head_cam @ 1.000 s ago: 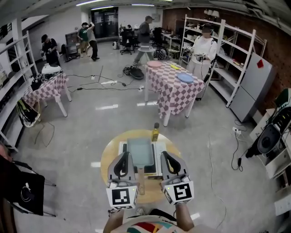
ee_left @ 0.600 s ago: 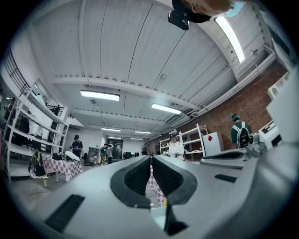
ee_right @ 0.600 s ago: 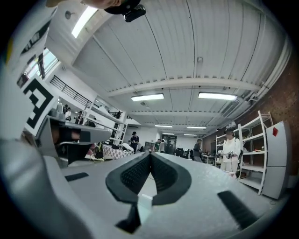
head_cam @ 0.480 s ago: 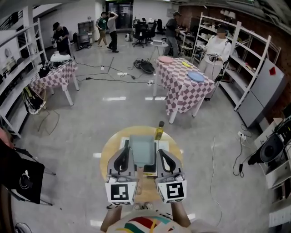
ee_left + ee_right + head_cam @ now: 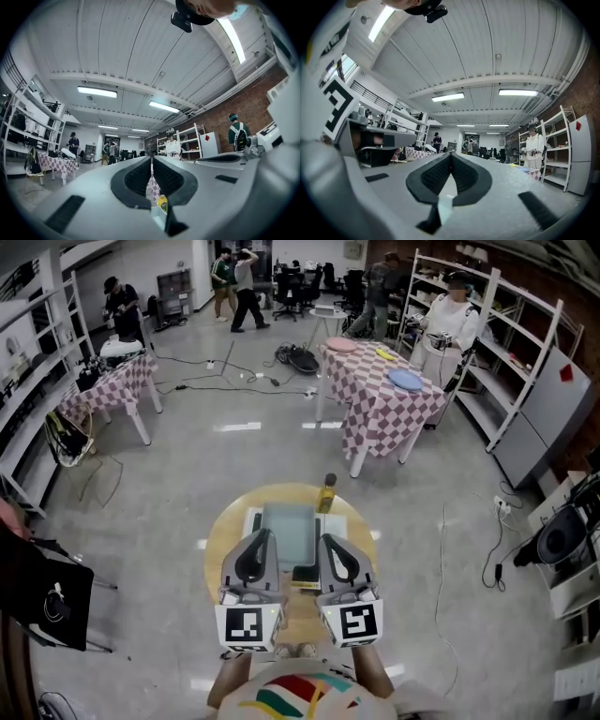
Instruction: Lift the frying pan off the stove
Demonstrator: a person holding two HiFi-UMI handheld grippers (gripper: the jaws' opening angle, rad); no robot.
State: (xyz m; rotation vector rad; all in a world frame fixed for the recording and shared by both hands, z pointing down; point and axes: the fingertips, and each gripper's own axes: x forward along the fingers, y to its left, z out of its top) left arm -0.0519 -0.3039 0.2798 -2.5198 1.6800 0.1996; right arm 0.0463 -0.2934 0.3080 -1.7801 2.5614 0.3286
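While the frying pan sat flat on the white stove in the middle of the round wooden table, neither tool had hold of it; the left gripper hovered over the pan's near left corner with its jaws pressed together and nothing between them; the right gripper hung over the near right corner, likewise closed and empty; in both gripper views the ribbed pads met at their tips, and the tools pointed out across the room rather than down at the pan; whether either touched the stove could not be told. Just beyond the pan's far right corner stood a yellow bottle with a dark cap, upright on the table's edge. Well beyond the pan stood a table under a red-and-white checked cloth carrying a blue plate and other dishes; beside it a person in white stood before metal shelves; to the pan's right a cable trailed over the grey floor; each gripper's cube bore a black-and-white square marker.
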